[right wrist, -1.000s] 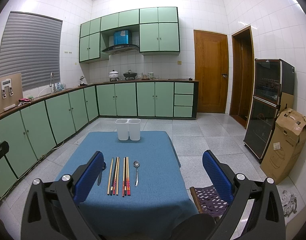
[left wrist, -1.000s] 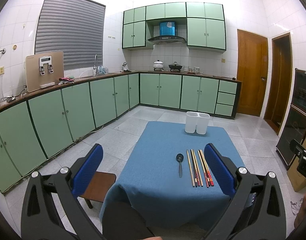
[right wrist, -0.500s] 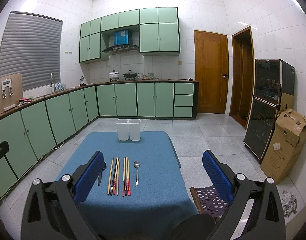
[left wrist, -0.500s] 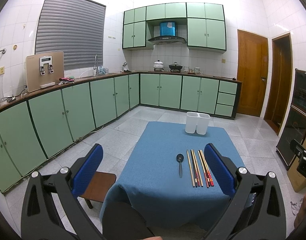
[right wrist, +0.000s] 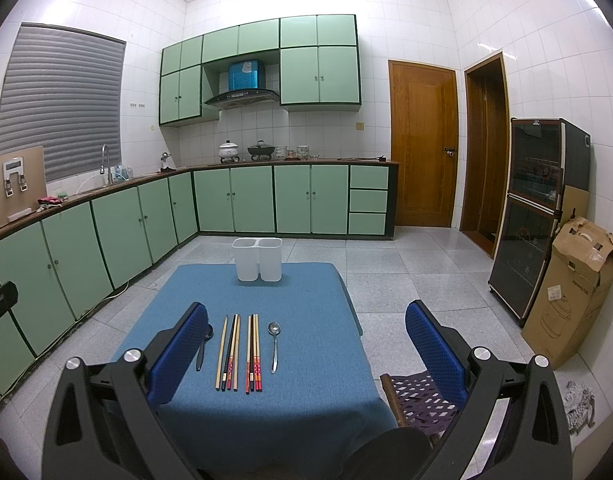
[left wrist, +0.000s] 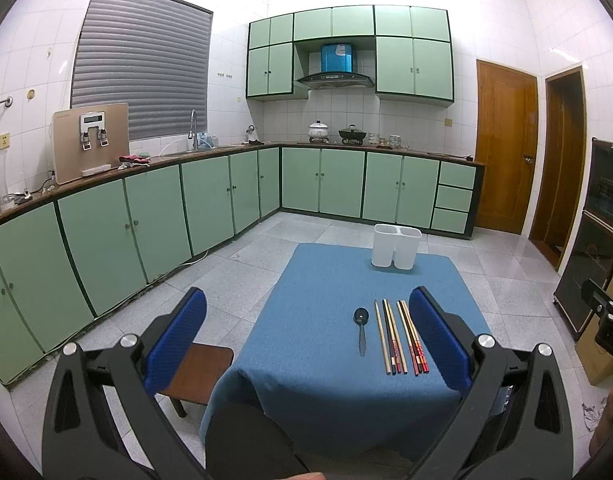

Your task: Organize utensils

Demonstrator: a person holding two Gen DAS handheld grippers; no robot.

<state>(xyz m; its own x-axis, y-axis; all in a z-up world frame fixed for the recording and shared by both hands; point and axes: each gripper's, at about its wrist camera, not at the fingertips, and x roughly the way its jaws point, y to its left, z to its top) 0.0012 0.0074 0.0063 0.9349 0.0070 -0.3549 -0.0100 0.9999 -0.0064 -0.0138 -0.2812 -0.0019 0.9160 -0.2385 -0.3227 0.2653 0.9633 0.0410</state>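
A blue-clothed table (left wrist: 318, 292) (right wrist: 306, 300) holds a white two-compartment utensil holder (left wrist: 396, 246) (right wrist: 257, 259) at its far edge. Near the front lie a black spoon (left wrist: 361, 328) (right wrist: 201, 350), several chopsticks (left wrist: 400, 336) (right wrist: 239, 352) side by side, and a metal spoon (right wrist: 273, 343). My left gripper (left wrist: 306, 344) is open and empty, held above the table's near left side. My right gripper (right wrist: 306, 350) is open and empty above the table's near right side. The metal spoon is hidden behind my right finger in the left wrist view.
Green cabinets (left wrist: 154, 220) run along the left and far walls. A brown stool (left wrist: 194, 372) stands left of the table, a woven stool (right wrist: 416, 394) right of it. A dark cabinet (right wrist: 534, 216) and a cardboard box (right wrist: 574, 292) stand at the right wall.
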